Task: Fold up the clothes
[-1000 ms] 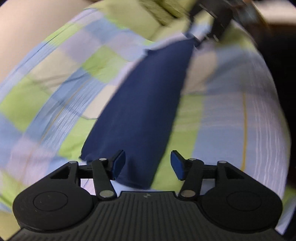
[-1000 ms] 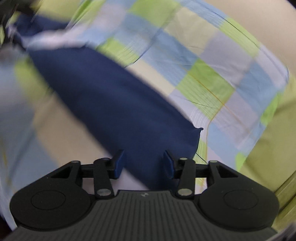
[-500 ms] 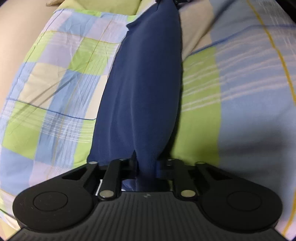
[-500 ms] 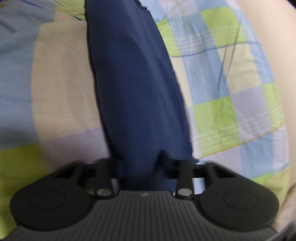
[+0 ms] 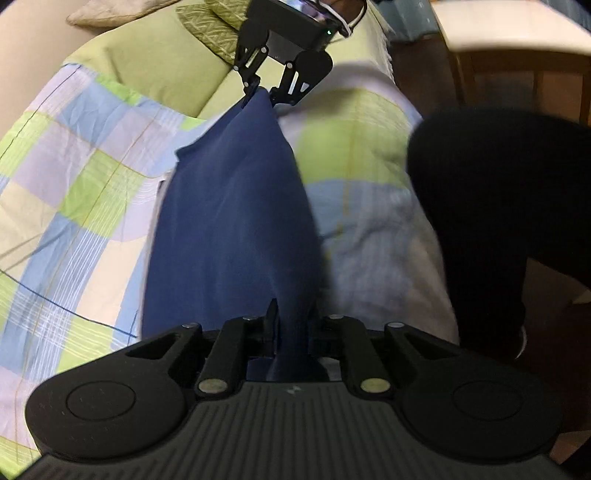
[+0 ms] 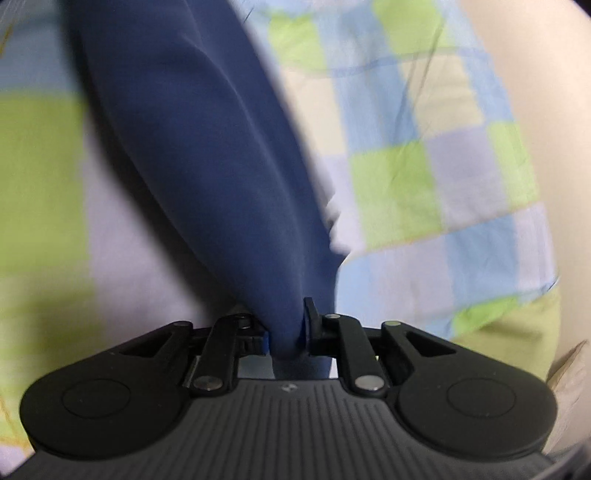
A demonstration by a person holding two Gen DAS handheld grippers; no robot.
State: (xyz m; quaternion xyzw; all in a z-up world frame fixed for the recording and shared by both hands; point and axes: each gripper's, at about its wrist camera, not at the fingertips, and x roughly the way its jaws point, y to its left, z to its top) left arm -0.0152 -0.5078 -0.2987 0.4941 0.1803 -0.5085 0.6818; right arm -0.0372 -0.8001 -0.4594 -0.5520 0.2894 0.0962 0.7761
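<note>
Navy garment [image 5: 229, 221], soft, light and limp, sags between left claw [image 5: 291, 332] and right claw [image 6: 284, 332]; both clamp bunched ends, jaws opening slightly.

Under me is a checked bedsheet [image 5: 85, 177], squares of green, blue, lilac & cream w/ thin stripes. A plain green pillow [image 5: 159, 70] lies at the far end, a patterned one [image 5: 218, 33] behind it. My dark trouser leg [image 5: 495, 206] stands at the bed's right edge. Pale wall [image 6: 535, 92] beyond the sheet.
</note>
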